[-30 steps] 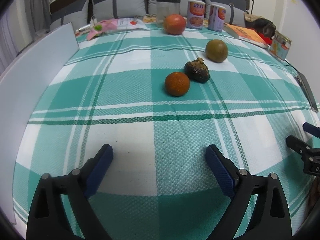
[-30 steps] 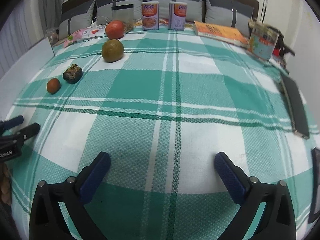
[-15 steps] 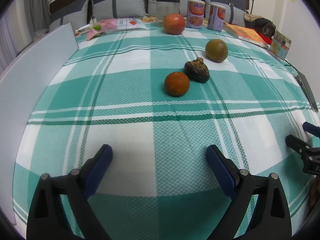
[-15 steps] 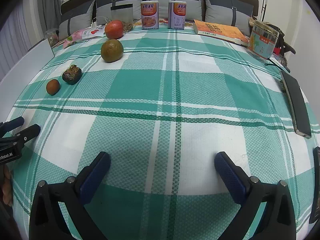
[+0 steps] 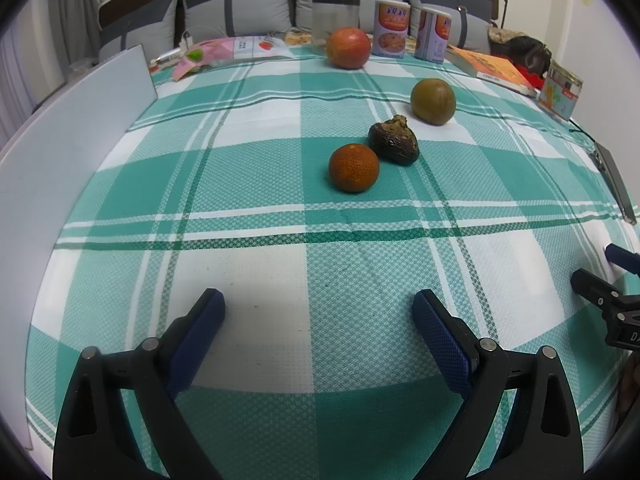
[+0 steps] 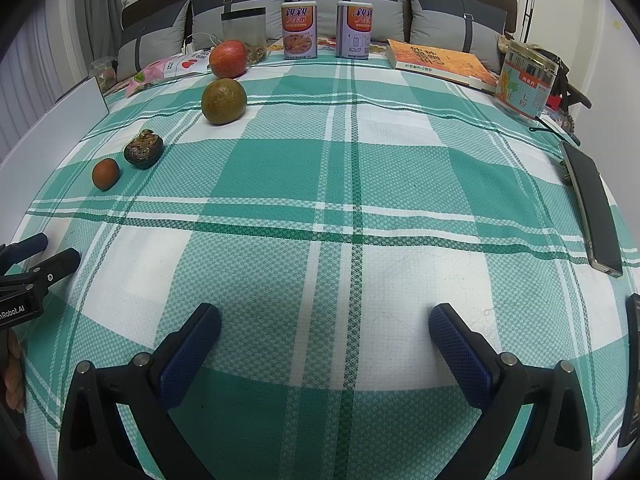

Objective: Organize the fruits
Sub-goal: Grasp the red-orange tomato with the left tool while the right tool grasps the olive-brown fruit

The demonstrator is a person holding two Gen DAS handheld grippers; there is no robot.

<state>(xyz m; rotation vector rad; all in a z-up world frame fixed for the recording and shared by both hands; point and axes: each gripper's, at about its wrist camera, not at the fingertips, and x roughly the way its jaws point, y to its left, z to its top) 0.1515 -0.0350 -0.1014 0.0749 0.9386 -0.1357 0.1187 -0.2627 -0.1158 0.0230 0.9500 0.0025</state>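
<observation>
Several fruits lie in a diagonal line on the green plaid cloth (image 5: 240, 184): a small orange (image 5: 353, 167) (image 6: 105, 173), a dark wrinkled fruit (image 5: 394, 141) (image 6: 143, 148), a brown-green round fruit (image 5: 433, 101) (image 6: 223, 101) and a red apple-like fruit (image 5: 348, 47) (image 6: 228, 59) at the far end. My left gripper (image 5: 318, 314) stands open, well short of the orange, with nothing between its fingers. My right gripper (image 6: 325, 322) is open too, over bare cloth to the right of the fruit line. Each gripper's tip shows at the edge of the other's view.
Two printed cans (image 6: 299, 30) (image 6: 352, 30), a clear jar (image 6: 244, 34), an orange book (image 6: 439, 63) and a tin (image 6: 525, 80) line the far edge before grey cushions. A snack bag (image 5: 232, 49) lies far left. A phone (image 6: 592, 208) lies at the right. A white board (image 5: 52, 152) borders the left.
Both cameras have crept slightly nearer to the table; the fruits stay where they were and both grippers remain open.
</observation>
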